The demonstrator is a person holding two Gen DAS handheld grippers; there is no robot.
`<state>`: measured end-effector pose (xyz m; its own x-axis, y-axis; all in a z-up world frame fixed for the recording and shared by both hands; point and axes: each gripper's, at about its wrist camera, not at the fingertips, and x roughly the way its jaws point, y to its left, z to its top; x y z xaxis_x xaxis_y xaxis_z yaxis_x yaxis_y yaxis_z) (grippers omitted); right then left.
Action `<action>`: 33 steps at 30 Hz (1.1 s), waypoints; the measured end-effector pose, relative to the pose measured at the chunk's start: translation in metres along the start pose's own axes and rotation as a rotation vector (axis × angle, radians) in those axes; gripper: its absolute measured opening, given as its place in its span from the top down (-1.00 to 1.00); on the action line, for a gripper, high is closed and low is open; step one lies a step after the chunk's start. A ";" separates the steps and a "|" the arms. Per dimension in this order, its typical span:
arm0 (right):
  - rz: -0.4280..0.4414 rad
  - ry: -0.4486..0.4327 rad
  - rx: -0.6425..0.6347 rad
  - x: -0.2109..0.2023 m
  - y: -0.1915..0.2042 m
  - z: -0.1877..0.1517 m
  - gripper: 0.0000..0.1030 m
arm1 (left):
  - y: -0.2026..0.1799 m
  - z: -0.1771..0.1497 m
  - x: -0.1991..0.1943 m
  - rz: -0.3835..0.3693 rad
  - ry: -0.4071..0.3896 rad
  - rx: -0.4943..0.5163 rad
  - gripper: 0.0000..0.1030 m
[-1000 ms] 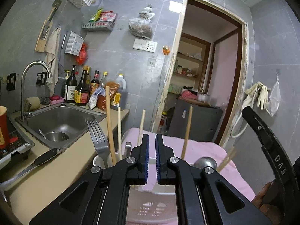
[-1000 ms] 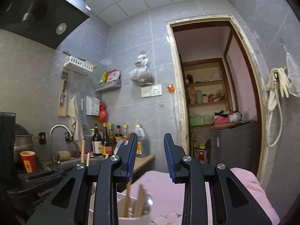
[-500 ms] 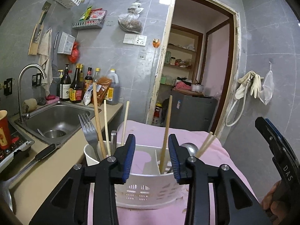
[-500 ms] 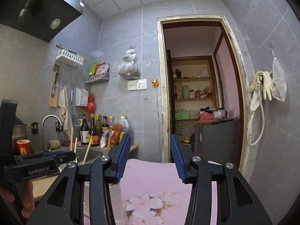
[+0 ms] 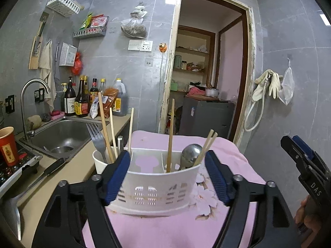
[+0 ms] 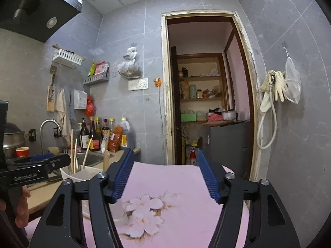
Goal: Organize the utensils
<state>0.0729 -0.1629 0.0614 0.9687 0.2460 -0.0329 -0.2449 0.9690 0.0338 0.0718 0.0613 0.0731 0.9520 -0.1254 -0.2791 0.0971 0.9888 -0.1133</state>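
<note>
Spreading wide now, the left gripper (image 5: 167,177) has its blue pads on either side of the white utensil holder (image 5: 157,190), and the jaws are opening, clear of its walls. That holder sits on the pink flowered cloth (image 5: 227,155), right in front of the camera. Its right section carries a metal spoon (image 5: 190,153) bowl-up with a pair of chopsticks (image 5: 206,144) leaning beside it, and one single chopstick (image 5: 170,136) stands just left of them. The middle section looks empty. Touching the holder on its left is a white cup (image 5: 99,163), packed with a fork (image 5: 97,138) and more chopsticks (image 5: 104,124). A black-handled knife (image 5: 51,167) lies on the counter (image 5: 68,173) beside the sink (image 5: 62,132).

Over on the other side, the right gripper (image 6: 165,177) hovers above bare pink cloth, its jaws opening too, nothing between them. From its camera the cup and holder show only at the left edge, partly hidden by the left tool. A person's hand (image 5: 310,221) grips the right tool's handle at the frame's edge.
</note>
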 end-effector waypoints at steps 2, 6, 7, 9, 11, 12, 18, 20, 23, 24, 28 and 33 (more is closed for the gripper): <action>-0.010 0.010 -0.001 -0.004 -0.002 -0.002 -0.30 | -0.002 -0.003 -0.003 -0.005 -0.001 0.004 -0.53; -0.027 0.034 0.003 -0.010 -0.008 -0.006 -0.44 | -0.006 -0.008 -0.009 -0.010 -0.005 0.024 -0.68; -0.033 0.040 0.003 -0.011 -0.009 -0.007 -0.48 | -0.007 -0.009 -0.010 -0.010 -0.006 0.026 -0.71; -0.040 0.050 0.004 -0.013 -0.010 -0.007 -0.52 | -0.009 -0.010 -0.012 -0.009 -0.008 0.029 -0.79; -0.052 0.055 0.002 -0.016 -0.011 -0.008 -0.58 | -0.008 -0.011 -0.012 -0.006 -0.004 0.028 -0.84; -0.055 0.056 0.001 -0.017 -0.012 -0.008 -0.62 | -0.008 -0.011 -0.012 -0.003 -0.001 0.026 -0.86; -0.068 0.068 0.011 -0.024 -0.014 -0.011 -0.96 | -0.008 -0.020 -0.015 0.010 0.028 0.034 -0.90; -0.064 0.069 0.021 -0.027 -0.015 -0.012 -1.00 | -0.007 -0.024 -0.015 0.022 0.037 0.037 -0.91; -0.071 0.073 0.023 -0.031 -0.014 -0.014 -1.00 | -0.007 -0.032 -0.017 0.031 0.046 0.032 -0.92; -0.074 0.075 0.023 -0.032 -0.014 -0.014 -1.00 | -0.006 -0.035 -0.017 0.035 0.049 0.028 -0.92; -0.080 0.083 0.022 -0.036 -0.015 -0.017 -1.00 | -0.002 -0.043 -0.021 0.045 0.055 0.013 -0.92; -0.076 0.104 0.025 -0.041 -0.013 -0.020 -1.00 | -0.004 -0.051 -0.029 0.057 0.052 0.021 -0.93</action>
<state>0.0359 -0.1849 0.0418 0.9747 0.1741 -0.1400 -0.1683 0.9843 0.0522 0.0291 0.0567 0.0329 0.9400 -0.0725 -0.3335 0.0500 0.9959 -0.0755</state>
